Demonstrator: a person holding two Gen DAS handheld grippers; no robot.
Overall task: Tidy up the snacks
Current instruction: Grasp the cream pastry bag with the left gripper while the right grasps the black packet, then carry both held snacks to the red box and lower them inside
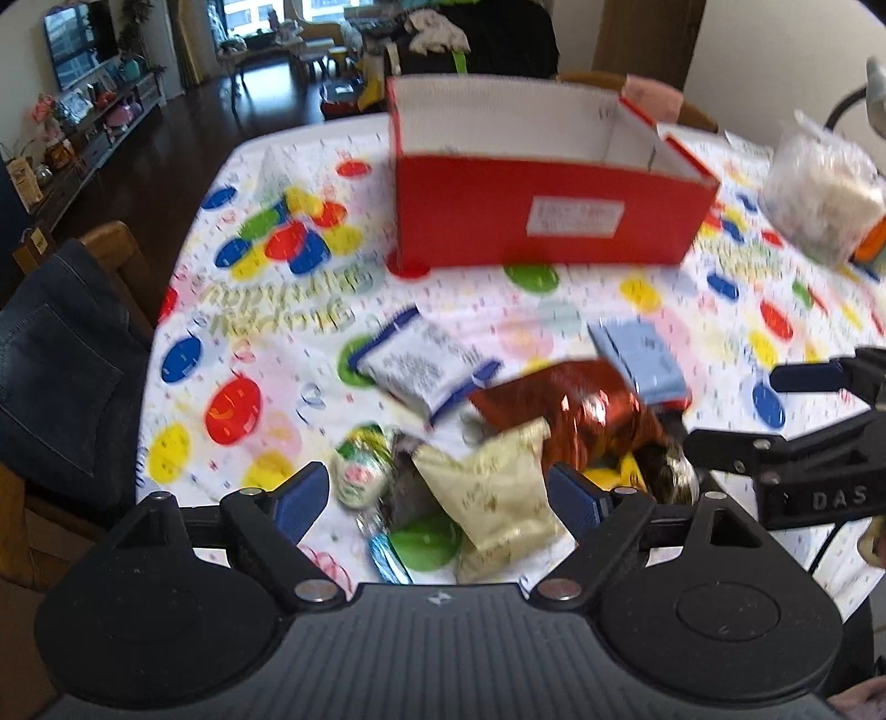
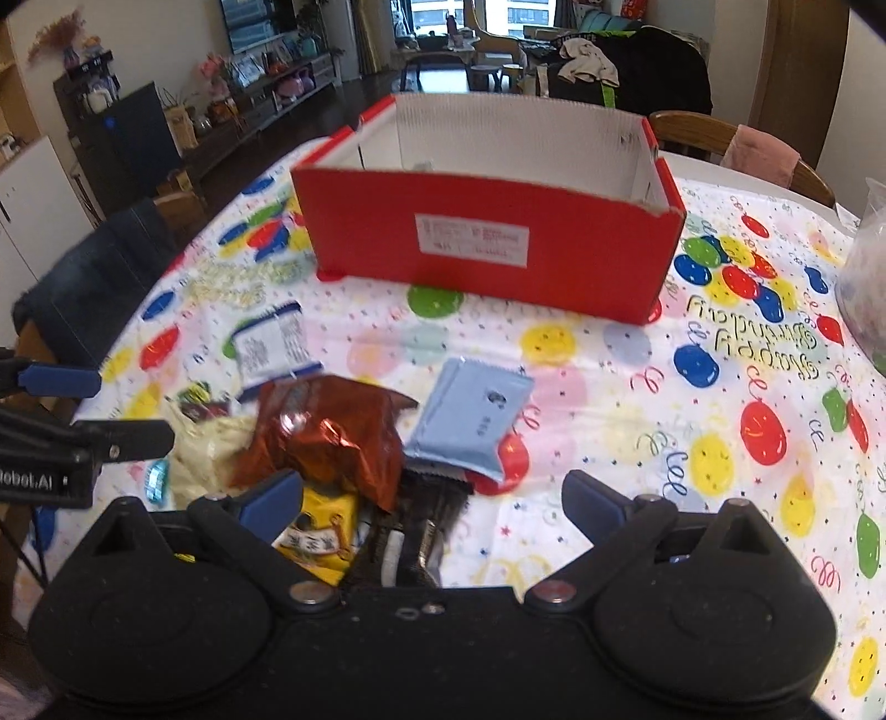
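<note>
Several snacks beneath wide-apart fingers

Soft daylight enters from windows at top; both views are evenly bright. The left view is motion-blurred. Fisheye bends edges; glare on the foil bag.

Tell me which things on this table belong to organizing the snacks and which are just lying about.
Part of the job:
red box
white and blue packet
light blue packet
red-brown foil bag
cream packet
yellow packet

Just lying about:
clear plastic bag
jeans over a chair
pink cloth on a chair
</note>
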